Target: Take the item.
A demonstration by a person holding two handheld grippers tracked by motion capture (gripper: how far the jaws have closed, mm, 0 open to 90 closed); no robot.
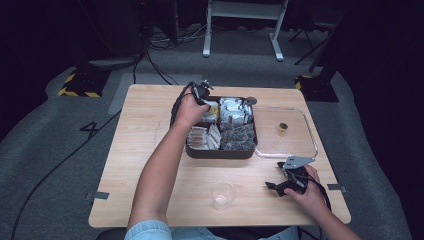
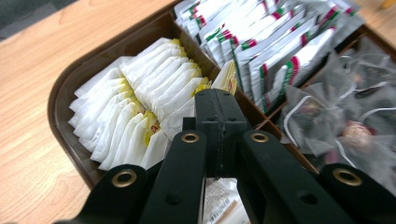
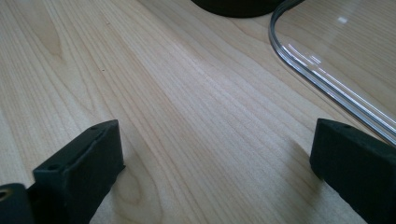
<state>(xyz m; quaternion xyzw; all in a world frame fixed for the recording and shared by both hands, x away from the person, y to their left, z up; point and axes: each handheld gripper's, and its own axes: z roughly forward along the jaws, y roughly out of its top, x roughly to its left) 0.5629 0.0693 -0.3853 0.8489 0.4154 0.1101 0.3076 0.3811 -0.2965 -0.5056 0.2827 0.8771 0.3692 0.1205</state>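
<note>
Pinched a flimsy, featherweight paper tea sachet point(image 2: 227, 77) by its top edge, left gripper point(image 2: 217, 105) clamped tight over the tray's point(image 2: 60, 93) 10 o'clock compartment, with right gripper point(image 3: 215, 149) gaping wide and empty down at the table's 5 o'clock.

- The bench point(image 1: 145, 150) lies bare along its left side, giving wide passage there.
- The dark tray point(image 1: 220, 152) stands mid-bench, its compartments packed tight with white sachets point(image 2: 140, 107), striped packets point(image 2: 261, 46) and mesh bags point(image 2: 336, 116).
- The left tool point(image 2: 217, 114), jaws together, sits over the tray's far left compartment.
- The clear lid point(image 1: 300, 150) lies just right of the tray.
- A plastic cup point(image 1: 222, 195) stands near the front edge, with free wood between it and the right tool point(image 1: 275, 186).
</note>
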